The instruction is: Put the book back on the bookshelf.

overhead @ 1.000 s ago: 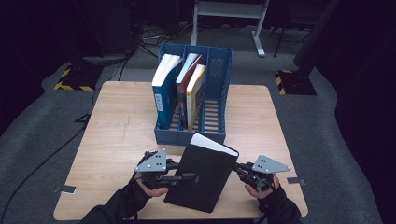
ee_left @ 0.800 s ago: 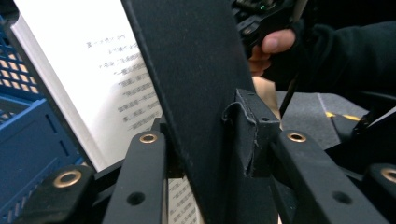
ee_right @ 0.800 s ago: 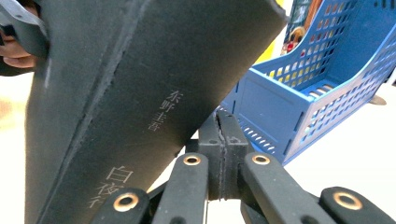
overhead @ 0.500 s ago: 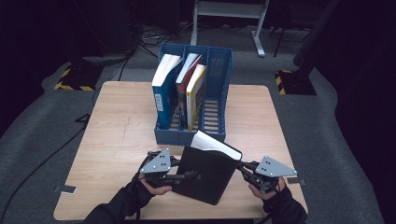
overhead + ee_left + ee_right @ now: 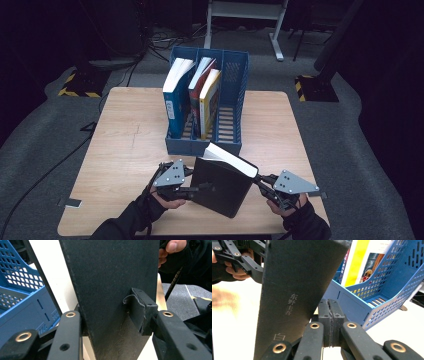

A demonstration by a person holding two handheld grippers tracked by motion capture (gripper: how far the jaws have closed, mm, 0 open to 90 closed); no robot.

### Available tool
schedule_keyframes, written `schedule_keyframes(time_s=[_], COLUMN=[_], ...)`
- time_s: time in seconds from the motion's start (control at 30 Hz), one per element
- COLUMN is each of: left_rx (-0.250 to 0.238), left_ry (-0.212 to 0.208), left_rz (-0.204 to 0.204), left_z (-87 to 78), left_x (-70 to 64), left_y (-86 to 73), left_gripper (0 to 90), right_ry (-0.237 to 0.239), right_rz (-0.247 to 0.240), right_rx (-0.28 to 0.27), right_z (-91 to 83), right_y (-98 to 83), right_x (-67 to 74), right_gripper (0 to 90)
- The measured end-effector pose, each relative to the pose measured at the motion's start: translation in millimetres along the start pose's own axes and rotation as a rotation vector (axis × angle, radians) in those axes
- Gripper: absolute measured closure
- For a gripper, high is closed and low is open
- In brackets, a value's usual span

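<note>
A black hardcover book (image 5: 220, 187) stands tilted on its near edge on the wooden table (image 5: 125, 140), white page edge up, just in front of the blue file holder (image 5: 232, 65). My left gripper (image 5: 196, 189) grips the book's left side. In the left gripper view the book (image 5: 112, 277) sits between the jaws of this gripper (image 5: 107, 315), with one pad (image 5: 140, 312) pressed on the cover; the jaws have just been opening wider around it. My right gripper (image 5: 257, 181) is shut and empty. Its closed tip (image 5: 329, 307) rests beside the spine of the book (image 5: 292, 277).
The holder carries a blue book (image 5: 172, 97), a red one (image 5: 200, 80) and a yellow one (image 5: 209, 100) in its left slots; its right slot (image 5: 227, 120) is free. The holder's wall (image 5: 387, 285) is close behind the book. Carpet and cables surround the table.
The black book has been tipped up from a flat slant to a steeper stand. The right gripper has risen a little with it; the left hand stayed in place.
</note>
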State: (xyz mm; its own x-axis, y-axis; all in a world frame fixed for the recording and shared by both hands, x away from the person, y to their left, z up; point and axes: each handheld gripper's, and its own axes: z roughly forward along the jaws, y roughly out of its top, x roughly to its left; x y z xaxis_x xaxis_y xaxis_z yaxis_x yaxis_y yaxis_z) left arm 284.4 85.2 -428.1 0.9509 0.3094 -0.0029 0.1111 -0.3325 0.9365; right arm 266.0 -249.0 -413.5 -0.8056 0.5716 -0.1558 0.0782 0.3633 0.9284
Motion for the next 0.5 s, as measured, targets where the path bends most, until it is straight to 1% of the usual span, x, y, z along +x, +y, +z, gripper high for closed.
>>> schedule_keyframes(time_s=[0.23, 0.27, 0.33, 0.43, 0.5], left_rx=[0.005, 0.012, 0.031, 0.042, 0.054], left_ry=[-0.003, -0.007, -0.013, -0.018, -0.019], left_rz=[0.006, 0.005, 0.022, 0.022, 0.025], left_z=[-2.3, -3.0, -5.2, -7.6, -8.9], left_x=[0.6, 0.0, 0.1, -1.4, -2.4], left_y=[-2.5, -2.8, -2.4, -3.5, -3.8], left_gripper=[55.9, 55.5, 55.3, 54.9, 54.5], right_ry=[0.009, 0.014, 0.026, 0.045, 0.053], right_rz=[-0.025, -0.026, -0.040, -0.044, -0.056], right_rx=[0.002, 0.002, 0.005, 0.012, 0.012], right_z=[-2.9, -3.2, -4.2, -5.2, -5.8], right_y=[2.1, 2.6, 4.2, 6.4, 7.5], right_x=[5.6, 6.4, 8.3, 12.0, 13.4], right_gripper=[90.0, 90.0, 89.9, 89.8, 89.7])
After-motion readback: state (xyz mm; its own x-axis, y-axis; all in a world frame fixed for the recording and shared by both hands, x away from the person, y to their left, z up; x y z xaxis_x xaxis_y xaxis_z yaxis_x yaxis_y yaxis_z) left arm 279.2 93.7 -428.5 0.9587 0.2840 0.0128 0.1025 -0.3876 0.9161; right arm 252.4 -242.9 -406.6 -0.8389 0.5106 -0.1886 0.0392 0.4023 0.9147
